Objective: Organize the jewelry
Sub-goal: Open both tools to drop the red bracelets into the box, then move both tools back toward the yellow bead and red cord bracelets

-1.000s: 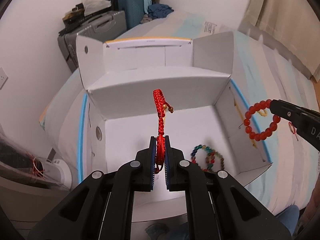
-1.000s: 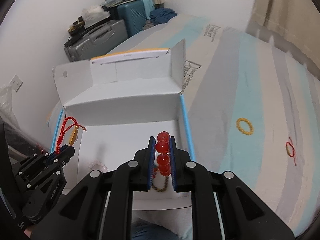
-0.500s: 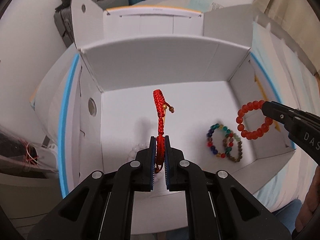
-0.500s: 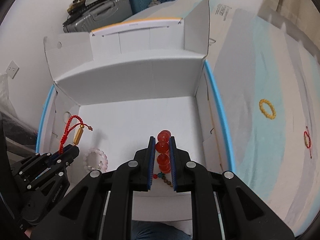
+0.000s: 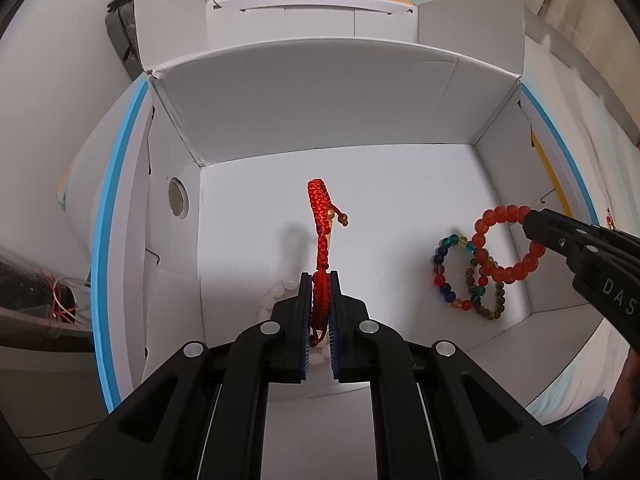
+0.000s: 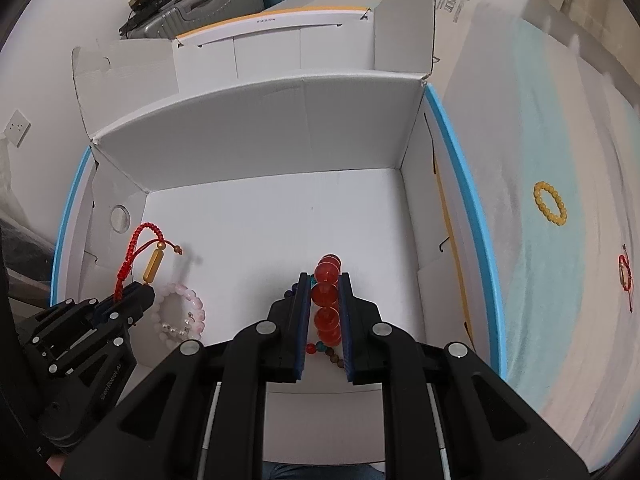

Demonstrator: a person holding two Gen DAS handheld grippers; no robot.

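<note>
A: What does the left gripper (image 5: 320, 316) hold?

B: Its jaws are pressed on a red cord bracelet (image 5: 320, 236), which stands up from the pads above the floor of the white box (image 5: 304, 120). A gold tube bead hangs on the cord, plain in the right wrist view.

A: And the right gripper (image 6: 325, 312)?

B: It pinches a red bead bracelet (image 6: 327, 296) between its pads. In the left wrist view the loop hangs from the fingertips inside the box, at its right side, over two bracelets on the floor.

A: Which two?

B: A multicolor bead bracelet (image 5: 452, 270) and a brown bead bracelet (image 5: 486, 296), overlapping each other near the right wall.

A: Anything else in the box?

B: A pink bead bracelet (image 6: 182, 312) lies on the floor just beside the left gripper's tip.

A: And outside it?

B: On the bed (image 6: 540, 120), right of the box, a yellow bead bracelet (image 6: 550, 208) lies well apart from a thin red cord (image 6: 625, 272) farther right. Suitcases (image 6: 188, 4) stand beyond the box by the wall.
</note>
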